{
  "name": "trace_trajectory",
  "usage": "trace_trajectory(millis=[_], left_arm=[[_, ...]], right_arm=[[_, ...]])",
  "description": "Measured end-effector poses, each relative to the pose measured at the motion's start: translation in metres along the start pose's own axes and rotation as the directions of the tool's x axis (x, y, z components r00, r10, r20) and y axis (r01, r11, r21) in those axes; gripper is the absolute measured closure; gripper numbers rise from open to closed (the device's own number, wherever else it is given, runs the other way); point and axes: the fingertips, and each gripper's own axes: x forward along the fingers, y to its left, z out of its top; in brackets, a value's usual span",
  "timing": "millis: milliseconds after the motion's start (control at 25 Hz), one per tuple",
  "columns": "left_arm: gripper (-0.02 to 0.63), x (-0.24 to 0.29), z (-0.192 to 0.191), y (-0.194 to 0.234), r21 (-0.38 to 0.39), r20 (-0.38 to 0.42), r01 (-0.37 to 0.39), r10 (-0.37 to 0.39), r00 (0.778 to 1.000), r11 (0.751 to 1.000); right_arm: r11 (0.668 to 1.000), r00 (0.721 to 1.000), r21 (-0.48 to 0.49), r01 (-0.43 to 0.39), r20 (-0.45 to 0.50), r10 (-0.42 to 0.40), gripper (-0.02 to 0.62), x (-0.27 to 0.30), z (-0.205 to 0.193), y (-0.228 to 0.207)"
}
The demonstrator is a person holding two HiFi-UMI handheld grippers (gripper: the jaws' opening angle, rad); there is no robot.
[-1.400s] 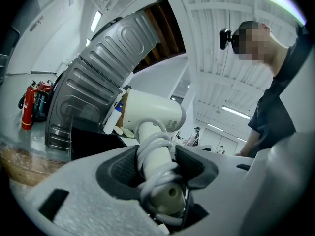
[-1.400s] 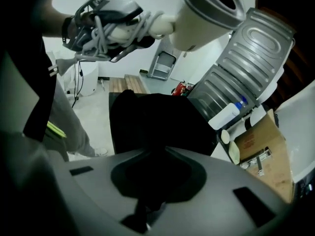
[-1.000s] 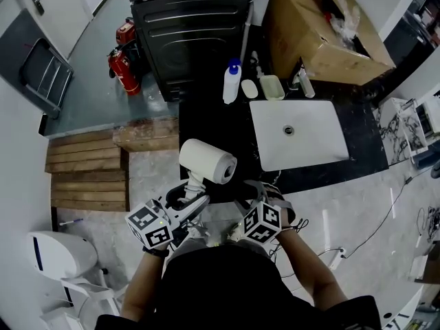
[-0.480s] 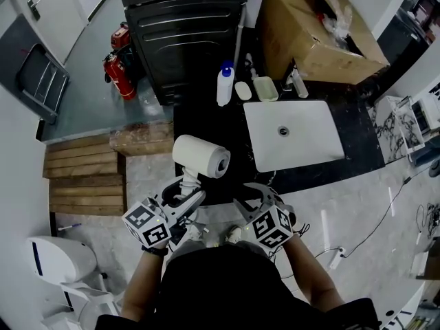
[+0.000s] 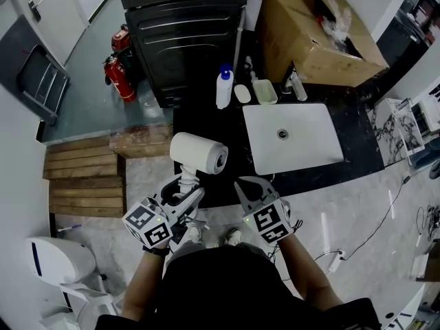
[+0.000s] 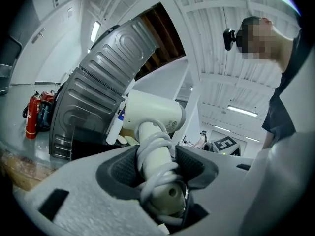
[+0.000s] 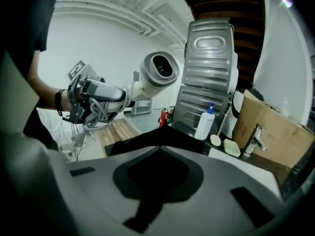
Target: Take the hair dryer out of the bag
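Note:
A white hair dryer (image 5: 199,153) stands clear in the air in front of the black counter, its barrel level and its cord wound round the handle. My left gripper (image 5: 180,196) is shut on that handle; in the left gripper view the pads press the cord-wrapped handle (image 6: 156,163) from both sides, with the dryer's body (image 6: 152,113) above. My right gripper (image 5: 244,184) is to the right of the dryer and apart from it. Its jaws have just been closing and now meet with nothing between them (image 7: 165,128). The right gripper view shows the dryer's barrel end (image 7: 158,72). I see no bag.
Beyond the dryer, a black counter (image 5: 206,126) carries a white sink (image 5: 292,137), a white bottle with a blue cap (image 5: 223,86), a soap dish (image 5: 265,91) and a cardboard box (image 5: 320,29). A dark appliance (image 5: 185,33), fire extinguishers (image 5: 117,74) and a wooden pallet (image 5: 82,177) lie to the left.
My right gripper has risen, turned, and gone from open to shut, empty. The left gripper has stayed put with the hair dryer in it.

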Motion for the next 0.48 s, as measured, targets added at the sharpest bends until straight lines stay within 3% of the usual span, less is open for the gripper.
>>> trace_trajectory(millis=[480], left_arm=[[0.37,-0.004,0.036,0.007,0.047,0.093,-0.089,0.085,0.992,0.995]], right_arm=[[0.982,0.984,0.158,0.103,0.126,-0.124,0.583,-0.02,0.03,-0.057]])
